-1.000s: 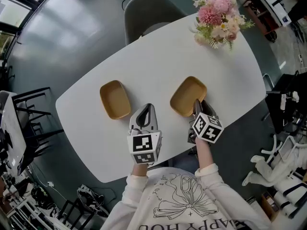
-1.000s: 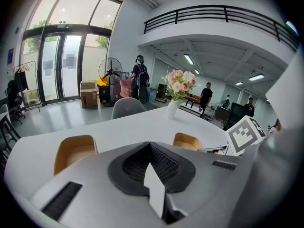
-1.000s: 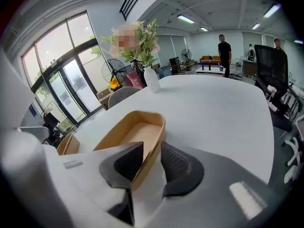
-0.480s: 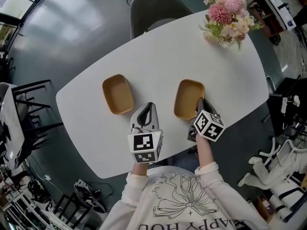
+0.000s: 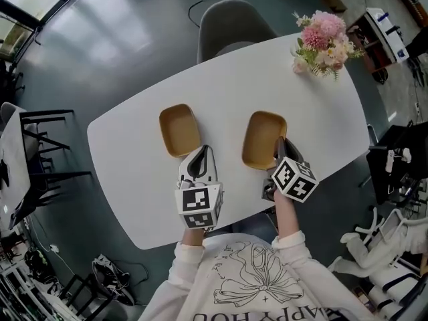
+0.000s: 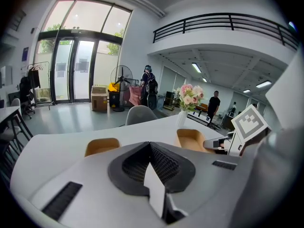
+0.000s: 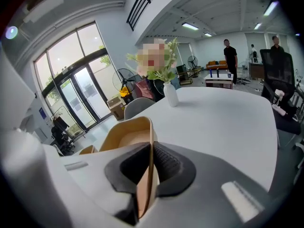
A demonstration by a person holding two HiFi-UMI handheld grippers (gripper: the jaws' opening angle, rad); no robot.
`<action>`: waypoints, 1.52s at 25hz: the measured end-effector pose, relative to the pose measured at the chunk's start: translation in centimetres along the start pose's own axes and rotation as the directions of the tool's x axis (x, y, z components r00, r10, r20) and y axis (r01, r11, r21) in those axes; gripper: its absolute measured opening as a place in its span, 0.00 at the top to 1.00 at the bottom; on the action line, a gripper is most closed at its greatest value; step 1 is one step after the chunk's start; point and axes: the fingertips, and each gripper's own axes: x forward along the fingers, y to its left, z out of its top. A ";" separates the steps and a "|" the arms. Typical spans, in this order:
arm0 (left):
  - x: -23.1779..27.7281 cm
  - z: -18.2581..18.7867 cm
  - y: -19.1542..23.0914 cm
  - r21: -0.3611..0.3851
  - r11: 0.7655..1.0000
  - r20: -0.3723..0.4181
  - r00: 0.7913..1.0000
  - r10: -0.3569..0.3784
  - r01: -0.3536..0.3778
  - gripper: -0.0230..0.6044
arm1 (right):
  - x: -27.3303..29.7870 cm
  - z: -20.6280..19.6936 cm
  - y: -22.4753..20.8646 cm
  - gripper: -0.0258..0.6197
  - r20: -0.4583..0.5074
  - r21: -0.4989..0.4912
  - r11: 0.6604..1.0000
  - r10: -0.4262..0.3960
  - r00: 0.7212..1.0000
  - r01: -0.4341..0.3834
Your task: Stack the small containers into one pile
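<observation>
Smooth white table [image 5: 267, 79], rounded tan container [image 5: 261, 139]

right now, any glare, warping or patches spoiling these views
Head view: fisheye bows the white table, window sheen on grey floor. Left gripper view: glass doors glare bright, corners go black. Right gripper view: mosaic patch covers blooms of the bouquet, near wall of the wooden container looks soft.

On the white oval table [image 5: 134, 179], 2 tan oblong containers lie side by side, apart: the left container [image 5: 180, 130] and the right container [image 5: 263, 139]. The left tool [image 5: 200, 154] is just before the left container. The right tool [image 5: 279, 146] grips the right container's near right rim. A pink flower bouquet [image 5: 324, 42] stands at the table's far right corner, and a grey shell chair [image 5: 231, 25] stands behind its far edge.
</observation>
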 end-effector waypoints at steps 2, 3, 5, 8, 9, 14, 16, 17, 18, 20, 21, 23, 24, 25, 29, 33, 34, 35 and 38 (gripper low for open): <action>-0.9 0.5 1.2 -0.015 1.000 0.025 0.999 0.021 -0.021 0.95 | -0.1 0.6 1.8 0.91 0.010 -0.020 0.999 0.036 0.999 -0.036; -1.5 0.7 1.9 -0.024 0.999 0.037 0.999 0.034 -0.033 0.95 | -0.1 0.7 2.8 0.91 0.010 -0.032 0.998 0.053 0.999 -0.052; -2.8 1.2 3.3 -0.043 0.997 0.061 0.996 0.061 -0.059 0.95 | -0.2 0.8 4.8 0.91 0.006 -0.058 0.995 0.084 0.996 -0.084; -4.9 1.7 5.7 -0.072 0.992 0.094 0.990 0.107 -0.100 0.95 | -0.3 0.8 8.1 0.91 0.000 -0.093 0.987 0.132 0.991 -0.132; -5.6 1.7 6.5 -0.081 0.990 0.103 0.987 0.121 -0.113 0.95 | -0.4 0.8 9.2 0.91 -0.001 -0.103 0.984 0.148 0.989 -0.147; -8.8 2.0 10.4 -0.127 0.976 0.139 0.971 0.194 -0.177 0.95 | -0.1 0.7 15.2 0.91 -0.015 -0.166 0.959 0.229 0.973 -0.228; -9.9 2.2 11.8 -0.148 0.968 0.152 0.963 0.223 -0.201 0.95 | 0.2 0.4 17.3 0.91 -0.030 -0.189 0.948 0.254 0.967 -0.255; -10.4 2.2 12.5 -0.158 0.964 0.157 0.959 0.237 -0.212 0.95 | 0.4 0.3 18.2 0.91 -0.039 -0.199 0.943 0.264 0.964 -0.266; -10.8 2.3 13.1 -0.167 0.960 0.162 0.955 0.250 -0.223 0.95 | 0.6 0.1 19.1 0.91 -0.048 -0.208 0.939 0.272 0.961 -0.276; -11.5 2.3 14.4 -0.182 0.953 0.168 0.948 0.271 -0.241 0.95 | 1.1 -0.2 20.6 0.91 -0.066 -0.221 0.930 0.284 0.956 -0.292; -11.8 2.3 14.9 -0.188 0.950 0.168 0.945 0.280 -0.248 0.95 | 1.3 -0.4 21.4 0.91 -0.075 -0.227 0.927 0.290 0.954 -0.299; -12.2 2.4 16.1 -0.200 0.945 0.167 0.941 0.293 -0.259 0.95 | 1.8 -0.8 22.9 0.91 -0.091 -0.241 0.919 0.299 0.950 -0.313; -12.3 2.4 16.6 -0.206 0.943 0.166 0.940 0.298 -0.263 0.95 | 2.1 -1.1 23.5 0.91 -0.099 -0.248 0.915 0.302 0.948 -0.318; -12.3 2.4 17.0 -0.211 0.941 0.165 0.939 0.302 -0.266 0.95 | 2.5 -1.4 23.9 0.91 -0.108 -0.255 0.912 0.303 0.947 -0.321; -11.9 2.1 18.2 -0.223 0.935 0.152 0.938 0.311 -0.274 0.95 | 3.9 -2.6 25.0 0.91 -0.151 -0.262 0.908 0.297 0.943 -0.328; -11.1 1.9 19.2 -0.236 0.931 0.134 0.939 0.315 -0.279 0.95 | 5.4 -3.8 25.8 0.91 -0.190 -0.269 0.903 0.292 0.937 -0.335; -10.8 1.8 19.3 -0.239 0.930 0.128 0.940 0.316 -0.280 0.95 | 5.8 -4.2 25.8 0.91 -0.201 -0.272 0.901 0.289 0.936 -0.337; -10.6 1.6 19.5 -0.242 0.929 0.122 0.941 0.316 -0.280 0.95 | 6.1 -4.5 25.9 0.91 -0.213 -0.275 0.900 0.286 0.934 -0.339; -10.0 1.1 20.1 -0.253 0.926 0.103 0.944 0.314 -0.281 0.95 | 7.1 -5.6 26.2 0.91 -0.244 -0.282 0.895 0.281 0.928 -0.345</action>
